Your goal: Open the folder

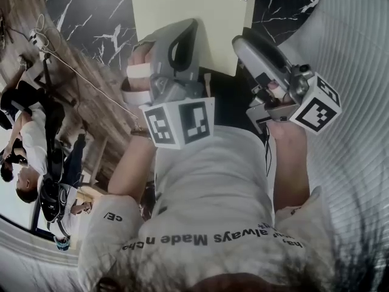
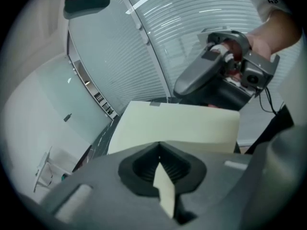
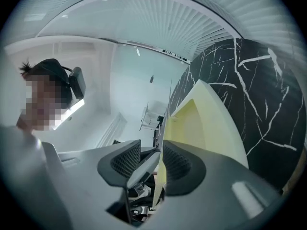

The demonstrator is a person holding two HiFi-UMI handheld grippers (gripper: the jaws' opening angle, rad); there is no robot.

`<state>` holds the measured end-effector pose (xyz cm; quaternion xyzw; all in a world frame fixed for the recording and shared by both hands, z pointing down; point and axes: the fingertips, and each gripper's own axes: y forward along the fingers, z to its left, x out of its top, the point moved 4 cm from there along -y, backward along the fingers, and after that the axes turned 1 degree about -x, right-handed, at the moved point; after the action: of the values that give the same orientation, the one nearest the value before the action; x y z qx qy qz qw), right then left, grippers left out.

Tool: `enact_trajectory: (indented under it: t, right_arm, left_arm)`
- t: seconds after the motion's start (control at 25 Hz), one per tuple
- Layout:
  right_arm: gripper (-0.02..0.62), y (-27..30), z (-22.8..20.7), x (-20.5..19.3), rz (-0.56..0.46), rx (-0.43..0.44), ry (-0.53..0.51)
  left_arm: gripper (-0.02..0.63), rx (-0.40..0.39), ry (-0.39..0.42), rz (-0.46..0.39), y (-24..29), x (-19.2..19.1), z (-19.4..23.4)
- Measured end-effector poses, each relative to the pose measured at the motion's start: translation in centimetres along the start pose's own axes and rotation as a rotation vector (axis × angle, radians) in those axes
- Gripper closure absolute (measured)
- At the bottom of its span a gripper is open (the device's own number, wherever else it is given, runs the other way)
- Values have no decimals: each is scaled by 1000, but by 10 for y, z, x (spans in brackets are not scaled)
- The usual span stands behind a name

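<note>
The pale yellow folder (image 1: 188,11) is held up in front of me, over black marble. My left gripper (image 1: 184,28) bites its near edge. In the left gripper view the folder (image 2: 177,123) stretches ahead and a strip of it sits pinched in my left gripper (image 2: 160,169), whose jaws are shut on it. My right gripper (image 1: 241,45) reaches the folder's right edge. In the right gripper view one yellow leaf of the folder (image 3: 211,123) stands on edge inside my right gripper (image 3: 153,164), lying against the right pad (image 3: 180,164). The left pad (image 3: 122,159) stands clear of it.
Black marble with white veins (image 1: 103,17) lies behind the folder. A white ribbed wall (image 1: 355,47) runs along the right. Wooden flooring (image 1: 91,96) and several people (image 1: 27,157) are at the left. My right gripper (image 2: 211,75) shows beyond the folder in the left gripper view.
</note>
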<state>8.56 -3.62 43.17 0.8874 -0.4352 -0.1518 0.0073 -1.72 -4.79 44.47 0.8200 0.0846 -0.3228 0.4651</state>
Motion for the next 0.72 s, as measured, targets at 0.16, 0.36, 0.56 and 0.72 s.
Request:
enact_trajectory:
  t: [0.16,0.36,0.56,0.72]
  right_arm:
    - [456,6,19,-3,11,27,4]
    - [488,14,45,-6,38,70,-6]
    - [506,30,69,-6,74,111,-23]
    - [522,47,86,-14,108,141,-36]
  left_arm:
    - [604,6,-15,-9,-22,10,7]
    - [604,25,-46,-11,-53,19,21]
    - [604,62,-71,-10,-85,27,39]
    - [604,92,-98,-21,-118,29,50]
